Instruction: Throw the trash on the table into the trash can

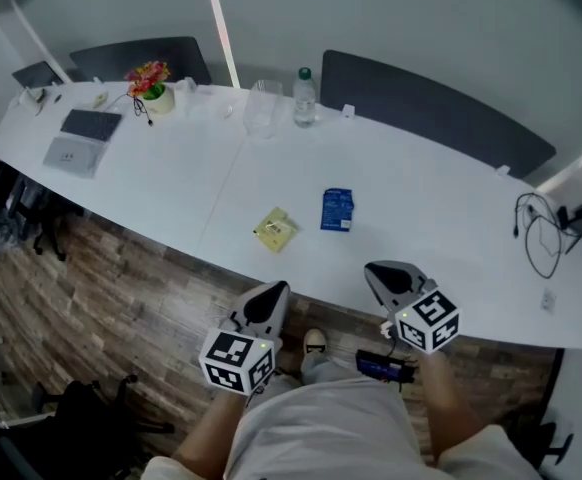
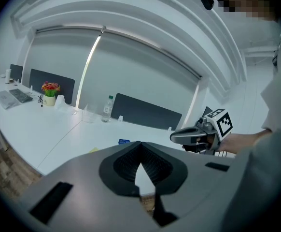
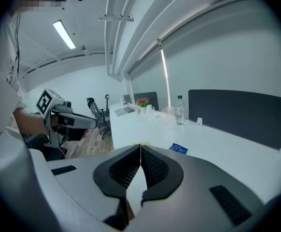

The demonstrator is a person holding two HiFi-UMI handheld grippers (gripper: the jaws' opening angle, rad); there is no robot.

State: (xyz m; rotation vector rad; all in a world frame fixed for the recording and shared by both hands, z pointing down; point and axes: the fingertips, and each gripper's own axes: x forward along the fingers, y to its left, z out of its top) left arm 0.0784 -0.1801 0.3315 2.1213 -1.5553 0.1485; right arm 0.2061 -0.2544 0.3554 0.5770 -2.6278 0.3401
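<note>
Two pieces of trash lie on the long white table (image 1: 401,198): a crumpled yellow wrapper (image 1: 275,229) near the front edge and a blue packet (image 1: 337,209) just right of it. My left gripper (image 1: 271,298) hangs shut and empty in front of the table edge, below the wrapper. My right gripper (image 1: 389,276) is also shut and empty, at the table's front edge, below and right of the blue packet. The blue packet (image 2: 124,141) shows beyond the left jaws, and the blue packet (image 3: 178,149) and yellow wrapper (image 3: 144,143) beyond the right jaws. No trash can is in view.
At the table's back stand a water bottle (image 1: 304,97), a clear plastic cup (image 1: 262,107), a flower pot (image 1: 153,88) and a laptop (image 1: 81,138). Dark chairs line the far side. Cables (image 1: 541,230) lie at the right. Office chairs (image 1: 16,213) stand on the wooden floor at left.
</note>
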